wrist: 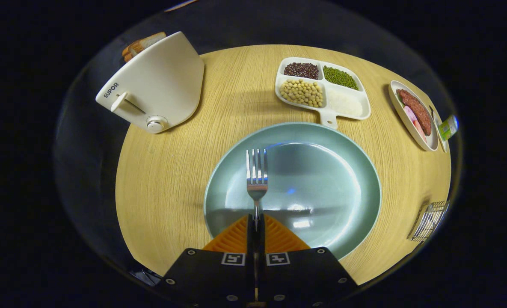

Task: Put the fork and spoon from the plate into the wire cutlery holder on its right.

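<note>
since we've got the gripper (256, 222) pinching the fork (256, 179) by its handle, tines fwd over the plate (356, 222), we judge it's ready for the wire cutlery holder (428, 220) w/o tilting.

A white toaster (157, 87), divided bean tray (321, 87) and meat dish (413, 114) sit on the table (167, 179).

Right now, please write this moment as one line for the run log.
gripper: shut on fork | fork: held over plate, tines forward | wire cutlery holder: right of plate
</note>
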The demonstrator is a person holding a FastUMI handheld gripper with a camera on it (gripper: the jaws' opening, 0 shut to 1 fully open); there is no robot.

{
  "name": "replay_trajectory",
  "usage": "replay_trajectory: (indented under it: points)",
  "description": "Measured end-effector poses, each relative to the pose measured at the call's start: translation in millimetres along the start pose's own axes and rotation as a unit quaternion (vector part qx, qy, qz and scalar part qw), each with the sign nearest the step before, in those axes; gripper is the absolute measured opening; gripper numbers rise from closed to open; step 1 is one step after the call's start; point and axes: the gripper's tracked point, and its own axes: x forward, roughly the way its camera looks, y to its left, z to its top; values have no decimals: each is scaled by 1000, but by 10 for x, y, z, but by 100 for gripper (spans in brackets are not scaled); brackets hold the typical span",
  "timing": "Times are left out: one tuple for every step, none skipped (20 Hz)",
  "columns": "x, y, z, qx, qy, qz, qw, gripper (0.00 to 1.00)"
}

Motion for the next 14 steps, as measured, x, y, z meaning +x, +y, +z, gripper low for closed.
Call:
replay_trajectory:
  points:
    - [-27, -21, 6, 6, -6, 4, 1000, 3]
    - [-60, -22, 35, 12, -16, 11, 1000, 3]
    - [-106, -42, 61, 14, -27, 15, 999, 3]
    - [-173, -90, 107, 15, -42, 14, 999, 3]
    - [-244, -125, 152, 13, -57, 15, 998, 3]
    - [-347, -175, 204, 14, -73, 15, 997, 3]
    - [-439, -221, 245, 17, -86, 14, 996, 3]
    - [-543, -291, 282, 25, -97, 17, 995, 2]
    - [-657, -353, 314, 36, -108, 20, 993, 2]
    - [-768, -450, 351, 47, -119, 22, 992, 2]
    - [-884, -560, 376, 57, -130, 20, 990, 3]
    - [-1002, -699, 388, 66, -140, 14, 988, 2]
    - [-1111, -866, 369, 73, -145, 5, 987, 2]
    - [-1226, -1045, 330, 82, -149, -1, 985, 2]
